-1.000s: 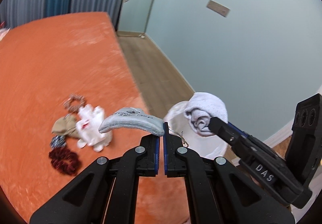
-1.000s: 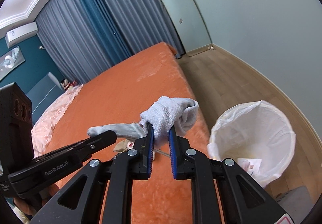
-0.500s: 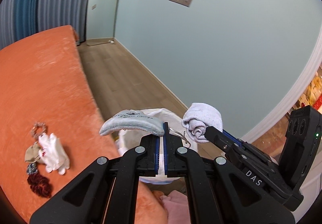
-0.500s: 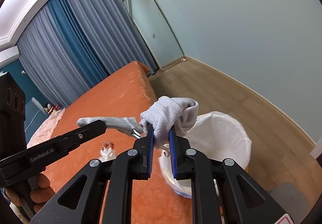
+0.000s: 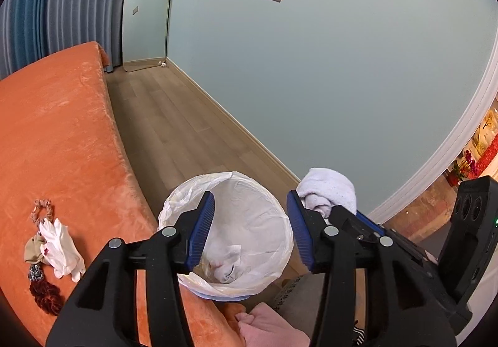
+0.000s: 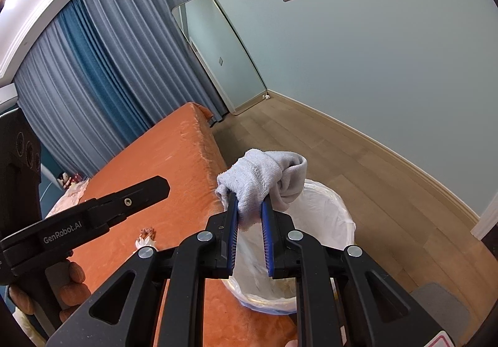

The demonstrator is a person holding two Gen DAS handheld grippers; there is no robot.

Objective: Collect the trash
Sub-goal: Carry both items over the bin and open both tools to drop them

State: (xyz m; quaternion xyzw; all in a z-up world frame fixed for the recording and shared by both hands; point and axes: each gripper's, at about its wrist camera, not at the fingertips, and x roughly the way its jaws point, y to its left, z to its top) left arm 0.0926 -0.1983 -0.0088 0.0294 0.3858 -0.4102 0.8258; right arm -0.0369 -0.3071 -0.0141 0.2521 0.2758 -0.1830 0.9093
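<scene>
Two grippers are held over the lined trash bin (image 5: 228,188): left gripper (image 5: 250,227) just spread, empty, a sock (image 5: 228,266) seen inside the bin; right gripper (image 6: 250,230) pinching a rolled white sock (image 6: 264,178).

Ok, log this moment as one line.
left gripper: just opened, empty, over bin | right gripper: shut on rolled sock | grey sock: in bin | next: probably drop rolled sock

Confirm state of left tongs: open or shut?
Open. The left tongs have just been opening; nothing sits between the blue pads, only the lined bin below.
</scene>
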